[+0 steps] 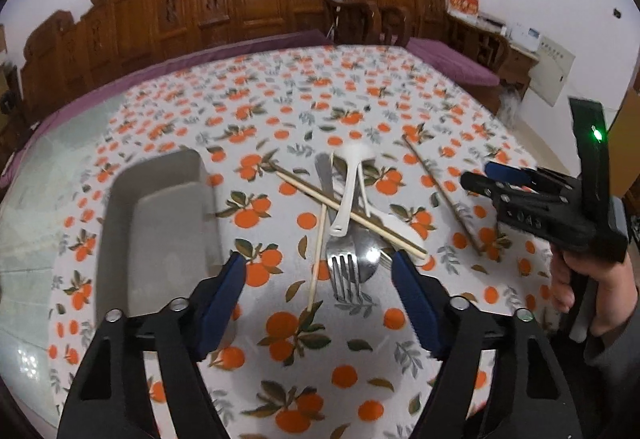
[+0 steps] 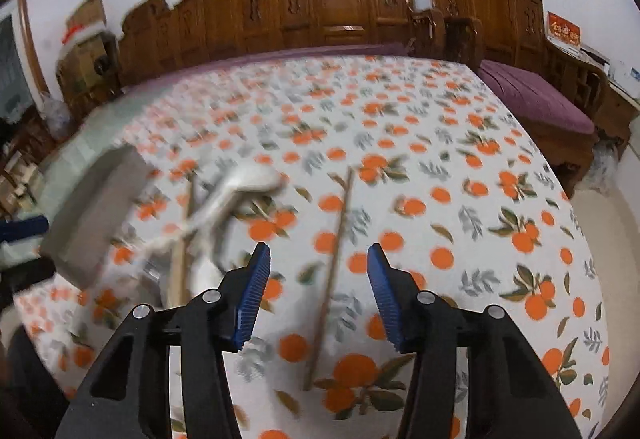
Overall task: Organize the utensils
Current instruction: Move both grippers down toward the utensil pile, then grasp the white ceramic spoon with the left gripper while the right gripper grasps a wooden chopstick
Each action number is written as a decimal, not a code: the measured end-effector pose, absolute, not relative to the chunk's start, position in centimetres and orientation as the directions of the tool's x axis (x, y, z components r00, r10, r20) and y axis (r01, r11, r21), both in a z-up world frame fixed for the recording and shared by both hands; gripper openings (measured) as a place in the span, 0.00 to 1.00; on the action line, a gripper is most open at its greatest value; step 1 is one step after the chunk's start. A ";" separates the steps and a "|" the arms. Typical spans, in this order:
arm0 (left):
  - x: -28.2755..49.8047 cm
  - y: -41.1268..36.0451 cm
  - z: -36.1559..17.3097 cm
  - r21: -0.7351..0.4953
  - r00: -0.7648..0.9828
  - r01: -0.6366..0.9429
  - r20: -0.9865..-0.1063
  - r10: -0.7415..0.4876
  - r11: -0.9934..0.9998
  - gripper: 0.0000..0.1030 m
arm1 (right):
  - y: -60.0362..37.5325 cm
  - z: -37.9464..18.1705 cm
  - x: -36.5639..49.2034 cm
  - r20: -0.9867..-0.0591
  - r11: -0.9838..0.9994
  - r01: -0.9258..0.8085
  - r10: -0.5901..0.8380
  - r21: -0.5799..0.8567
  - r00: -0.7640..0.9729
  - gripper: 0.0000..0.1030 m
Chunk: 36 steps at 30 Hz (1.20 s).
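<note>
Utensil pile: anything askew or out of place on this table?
Yes. The fork, white spoon and pale chopsticks lie crossed in a heap beside the grey tray, none in it. One darker chopstick lies apart, alone on the cloth.

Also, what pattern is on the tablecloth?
Oranges with leaves on a white tablecloth; the left wrist view shows it best.

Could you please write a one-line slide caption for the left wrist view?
Open left gripper above a crossed pile of fork, white spoon and chopsticks, beside an empty grey tray.
</note>
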State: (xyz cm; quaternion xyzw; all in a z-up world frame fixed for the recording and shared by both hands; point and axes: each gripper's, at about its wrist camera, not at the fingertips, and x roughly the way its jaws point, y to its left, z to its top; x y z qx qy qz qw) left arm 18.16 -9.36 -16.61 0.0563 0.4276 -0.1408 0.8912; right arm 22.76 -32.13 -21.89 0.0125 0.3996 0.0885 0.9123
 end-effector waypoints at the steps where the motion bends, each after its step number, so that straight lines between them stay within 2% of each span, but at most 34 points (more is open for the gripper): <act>1: 18.8 -9.7 -17.3 -0.018 0.584 0.301 -0.787 -0.199 0.953 0.65 | -32.1 -22.6 22.9 -0.742 0.987 -0.146 0.152 0.074 0.653 0.51; 6: 20.9 -11.1 -19.1 -0.004 0.563 0.317 -0.804 -0.192 0.948 0.58 | -32.5 -23.8 23.4 -0.759 0.986 -0.151 0.150 0.069 0.634 0.51; 9: 22.3 -11.9 -20.1 -0.020 0.540 0.330 -0.816 -0.207 0.944 0.49 | -32.6 -24.0 23.6 -0.762 0.985 -0.153 0.159 0.080 0.628 0.51; 10: 22.8 -12.1 -20.5 -0.031 0.527 0.332 -0.823 -0.212 0.943 0.44 | -32.5 -24.1 23.6 -0.762 0.985 -0.157 0.160 0.077 0.627 0.51; 11: 23.2 -12.3 -20.9 -0.041 0.516 0.336 -0.828 -0.220 0.941 0.34 | -32.3 -24.1 23.6 -0.763 0.984 -0.159 0.158 0.074 0.626 0.51; 12: 23.6 -12.4 -21.2 -0.051 0.504 0.341 -0.833 -0.229 0.939 0.29 | -32.2 -24.1 23.6 -0.764 0.984 -0.162 0.156 0.069 0.625 0.51; 16: 24.5 -12.5 -21.9 -0.085 0.482 0.333 -0.841 -0.247 0.939 0.25 | -32.0 -24.1 23.5 -0.766 0.985 -0.163 0.149 0.058 0.626 0.51; 18: 24.6 -12.5 -21.9 -0.089 0.482 0.325 -0.841 -0.246 0.941 0.15 | -32.0 -24.1 23.5 -0.764 0.985 -0.162 0.149 0.059 0.627 0.51; 23: 23.6 -12.4 -20.9 -0.087 0.506 0.320 -0.826 -0.248 0.943 0.13 | -32.0 -24.5 23.7 -0.772 0.985 -0.161 0.153 0.066 0.617 0.51; 28: 21.9 -12.0 -19.1 -0.071 0.548 0.318 -0.800 -0.244 0.945 0.13 | -31.8 -25.1 24.0 -0.788 0.984 -0.173 0.147 0.053 0.598 0.28; 32: 20.5 -11.7 -18.0 -0.040 0.583 0.317 -0.780 -0.228 0.948 0.13 | -31.4 -25.6 24.2 -0.805 0.984 -0.178 0.109 0.005 0.583 0.22; 35: 19.9 -11.3 -17.1 -0.032 0.600 0.318 -0.767 -0.227 0.948 0.13 | -31.5 -25.7 24.3 -0.808 0.983 -0.183 0.107 -0.001 0.579 0.21; 36: 19.8 -11.2 -16.8 -0.033 0.604 0.318 -0.764 -0.229 0.948 0.13 | -31.5 -25.7 24.3 -0.810 0.982 -0.187 0.109 0.000 0.577 0.16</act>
